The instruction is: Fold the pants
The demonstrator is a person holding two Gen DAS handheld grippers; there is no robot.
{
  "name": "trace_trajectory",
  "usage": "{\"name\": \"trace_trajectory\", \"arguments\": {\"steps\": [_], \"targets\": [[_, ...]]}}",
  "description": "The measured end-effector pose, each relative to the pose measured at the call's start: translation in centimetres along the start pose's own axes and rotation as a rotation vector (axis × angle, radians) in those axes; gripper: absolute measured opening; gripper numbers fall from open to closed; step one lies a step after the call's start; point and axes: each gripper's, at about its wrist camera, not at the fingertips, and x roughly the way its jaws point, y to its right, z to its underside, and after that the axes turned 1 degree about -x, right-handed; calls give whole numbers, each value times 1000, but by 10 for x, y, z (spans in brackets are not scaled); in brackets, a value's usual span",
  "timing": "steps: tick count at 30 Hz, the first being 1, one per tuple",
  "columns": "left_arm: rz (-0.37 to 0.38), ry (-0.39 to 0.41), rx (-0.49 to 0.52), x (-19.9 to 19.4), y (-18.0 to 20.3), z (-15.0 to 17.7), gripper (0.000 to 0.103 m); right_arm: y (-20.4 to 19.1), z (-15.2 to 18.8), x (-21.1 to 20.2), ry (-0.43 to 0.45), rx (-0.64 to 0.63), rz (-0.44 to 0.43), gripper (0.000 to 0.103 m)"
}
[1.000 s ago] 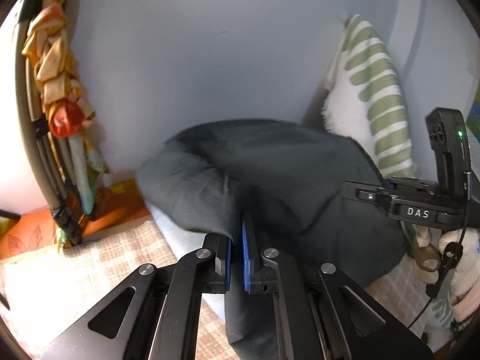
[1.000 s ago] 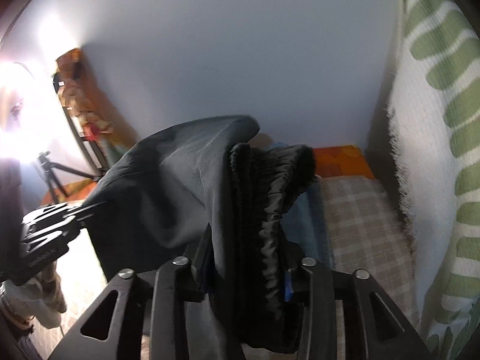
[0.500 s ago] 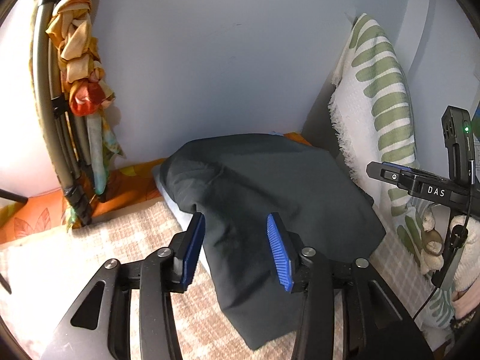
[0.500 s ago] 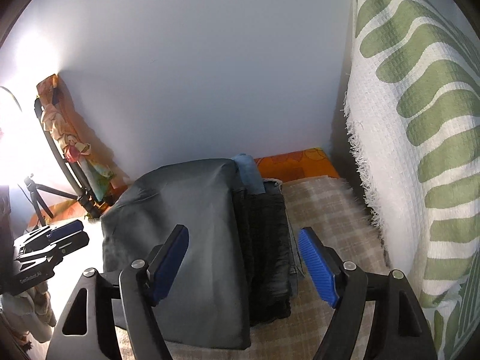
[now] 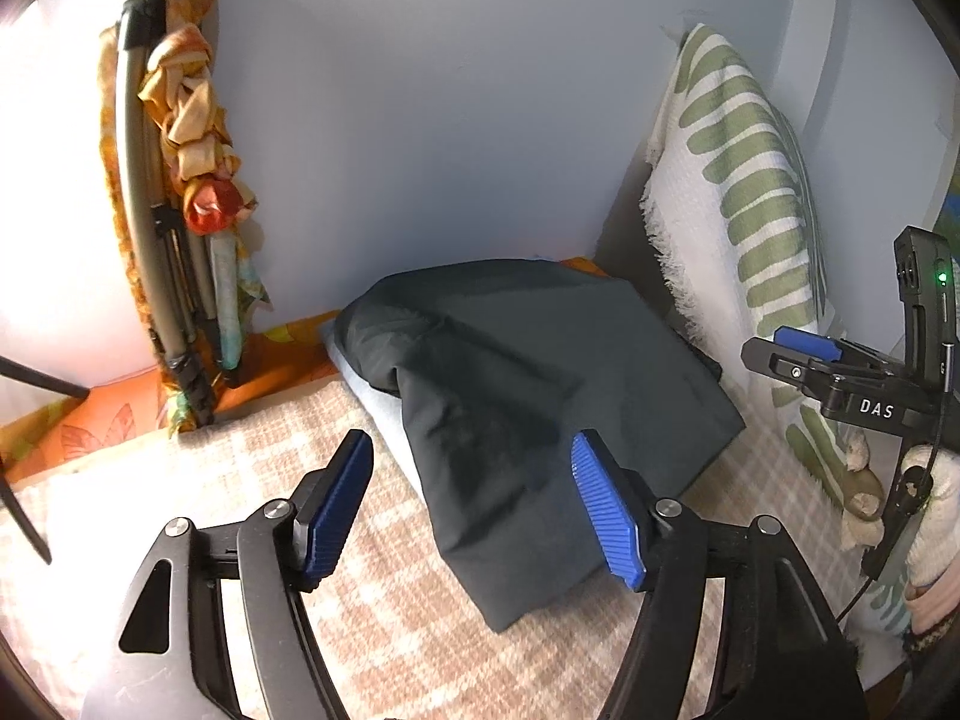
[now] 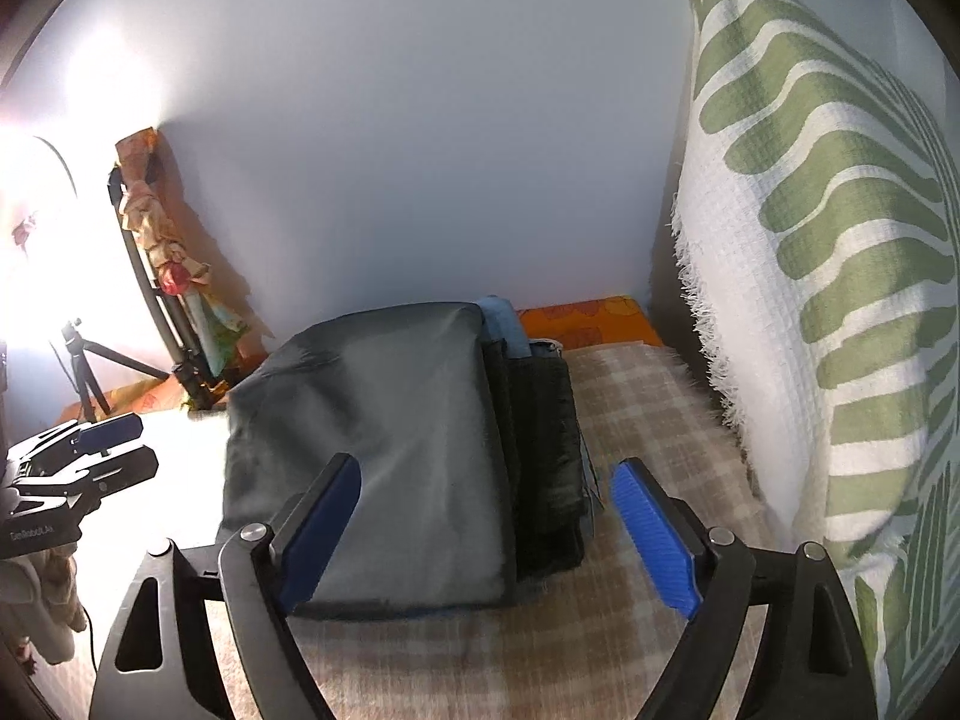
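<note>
Pants (image 6: 384, 456) — folded, released onto the bed (image 6: 636, 396); my left gripper (image 5: 474, 504) and right gripper (image 6: 486, 534) just opened, empty.

Strong glare blows out the left edge of both views, brightest in the right wrist view. Fisheye curvature bends the edges; corners vignette black.
</note>
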Motion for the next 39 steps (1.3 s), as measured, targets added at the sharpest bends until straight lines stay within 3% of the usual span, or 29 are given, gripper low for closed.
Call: {"name": "trace_trajectory", "arguments": {"steps": [13,20,28,39], "targets": [[-9,98,-8,-82,7,29,75,-30,33,-87,106,-19,-33,101],[1,141,-17,-126,16,46,75,-54,60,-127,133,-63,4,101],[5,148,8,-164,31,78,75,-66,88,-170,151,-13,-39,103],[-3,172,55,-224,48,121,75,-88,136,-226,180,-14,-18,103]]}}
